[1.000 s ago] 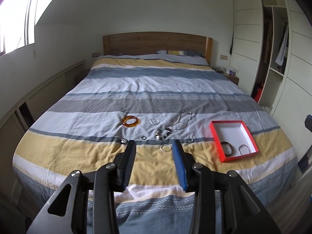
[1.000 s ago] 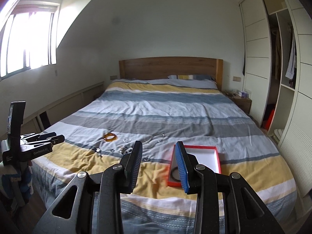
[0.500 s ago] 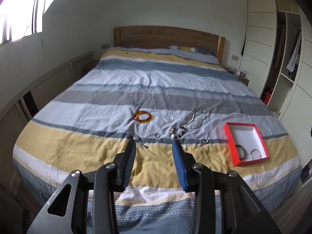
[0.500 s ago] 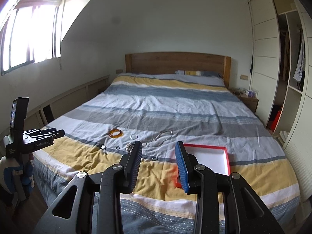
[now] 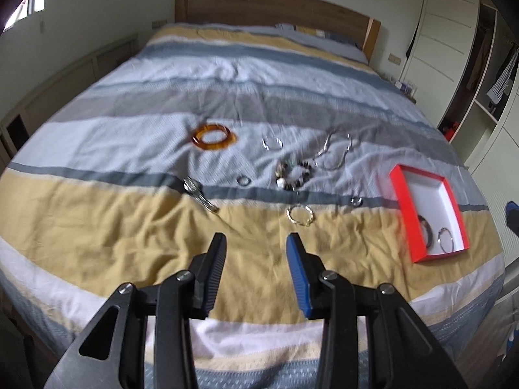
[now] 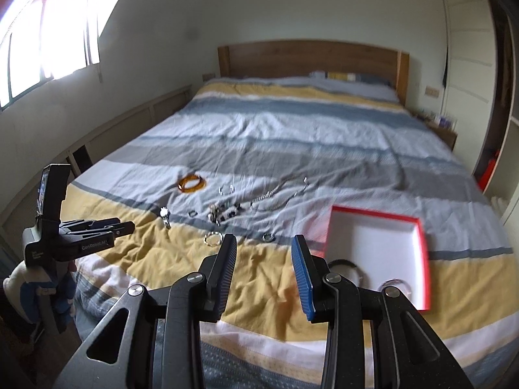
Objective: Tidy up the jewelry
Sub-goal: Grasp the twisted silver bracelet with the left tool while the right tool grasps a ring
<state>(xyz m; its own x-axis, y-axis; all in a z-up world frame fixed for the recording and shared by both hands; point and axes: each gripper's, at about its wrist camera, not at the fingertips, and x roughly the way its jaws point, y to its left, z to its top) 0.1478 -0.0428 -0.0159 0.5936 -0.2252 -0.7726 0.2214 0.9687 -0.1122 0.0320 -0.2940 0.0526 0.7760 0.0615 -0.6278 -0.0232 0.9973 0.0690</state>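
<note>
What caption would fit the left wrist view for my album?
An open hand-held gripper above a striped bed strewn with jewelry, beside a red box already holding two bracelets.

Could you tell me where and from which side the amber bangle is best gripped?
The amber bangle lies flat on the bedspread, apart from the other pieces. Probably best to come from above with one finger inside the ring and one outside, pinching its near rim. Its broad open centre leaves room for a finger, and the thick band gives the pads a firm edge.
</note>
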